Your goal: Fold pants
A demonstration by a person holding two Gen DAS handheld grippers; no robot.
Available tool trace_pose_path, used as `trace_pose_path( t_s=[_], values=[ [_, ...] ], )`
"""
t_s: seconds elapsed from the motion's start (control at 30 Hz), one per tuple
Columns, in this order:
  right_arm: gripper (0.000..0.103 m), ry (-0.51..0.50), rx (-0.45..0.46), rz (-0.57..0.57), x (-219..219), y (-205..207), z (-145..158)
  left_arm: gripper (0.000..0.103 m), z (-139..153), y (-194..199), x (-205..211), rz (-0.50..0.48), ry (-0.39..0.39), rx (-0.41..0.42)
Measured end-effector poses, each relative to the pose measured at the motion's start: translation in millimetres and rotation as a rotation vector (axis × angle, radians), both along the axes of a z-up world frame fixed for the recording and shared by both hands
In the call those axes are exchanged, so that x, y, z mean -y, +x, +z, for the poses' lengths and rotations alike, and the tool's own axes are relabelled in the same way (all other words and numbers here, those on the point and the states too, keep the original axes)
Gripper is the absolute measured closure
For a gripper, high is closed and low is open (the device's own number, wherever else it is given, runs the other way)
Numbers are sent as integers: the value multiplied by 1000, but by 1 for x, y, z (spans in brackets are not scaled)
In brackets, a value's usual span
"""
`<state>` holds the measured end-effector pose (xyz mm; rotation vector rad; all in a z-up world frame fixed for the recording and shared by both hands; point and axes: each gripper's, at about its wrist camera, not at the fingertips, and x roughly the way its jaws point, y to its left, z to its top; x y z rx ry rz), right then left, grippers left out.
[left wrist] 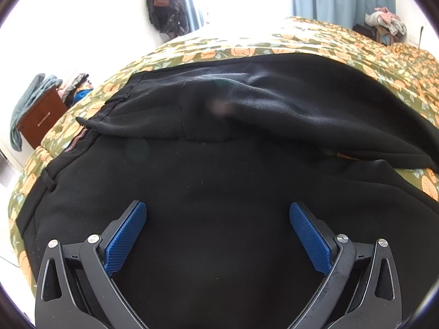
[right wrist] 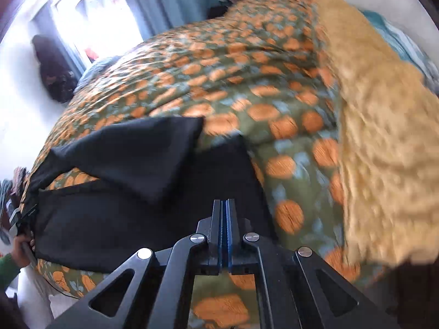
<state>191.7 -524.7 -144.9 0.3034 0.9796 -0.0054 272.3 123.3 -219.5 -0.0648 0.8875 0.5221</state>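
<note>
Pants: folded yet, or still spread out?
Partly folded: one leg of the pants lies flipped over the other on the bedspread.

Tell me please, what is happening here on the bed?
A person is folding black pants on a bed with a green and orange floral bedspread, holding a gripper in each hand. The left gripper is open above the waist part. The right gripper is shut near the leg end, and one leg is partly turned over.

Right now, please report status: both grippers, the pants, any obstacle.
Left gripper open over black fabric pants. Right gripper shut, apparently pinching the pant leg. Nothing blocking on floral bedspread.
</note>
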Motion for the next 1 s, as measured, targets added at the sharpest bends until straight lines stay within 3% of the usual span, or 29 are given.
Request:
trace_pose_path(
  t_s=[0.03, 0.07, 0.1, 0.13, 0.17, 0.27, 0.4, 0.47, 0.53, 0.6, 0.63, 0.7, 0.8, 1.0],
  values=[
    [89, -1, -12, -47, 4, -8, 1, 0, 2, 0, 1, 1, 4, -11],
    [63, 1, 5, -79, 6, -16, 8, 0, 4, 1, 2, -2, 9, -34],
    [43, 5, 42, -99, 4, -22, 16, 0, 7, 2, 3, -8, 8, -62],
    [8, 1, 80, -121, -1, -27, 24, 1, 11, 2, 4, -9, -1, -97],
    [0, -9, 130, -138, -11, -34, 34, 1, 17, 0, 7, -5, -23, -117],
    [0, 6, 184, -54, -54, -32, 44, 1, 37, -25, 27, -62, -154, -62],
    [0, -5, 158, 101, -136, -13, 29, 1, 41, -56, 67, -186, -228, -21],
    [0, -65, 152, 176, -178, -11, 16, 1, 27, -60, 79, -222, -235, -58],
    [0, -122, 129, 239, -209, -9, -3, 0, 10, -65, 86, -239, -193, -90],
    [0, -174, 38, 310, -232, 0, -36, 1, 5, -68, 91, -262, -158, -79],
    [0, -197, -12, 331, -237, 3, -52, 1, 3, -67, 91, -260, -159, -92],
    [0, -158, 57, 330, -230, -2, -59, 1, 2, -63, 89, -255, -177, -113],
    [0, -56, 56, 331, -214, 0, -63, 1, -1, -60, 88, -254, -187, -134],
    [0, -88, 47, 341, -222, 2, -66, 1, -1, -58, 92, -247, -167, -146]
  ],
)
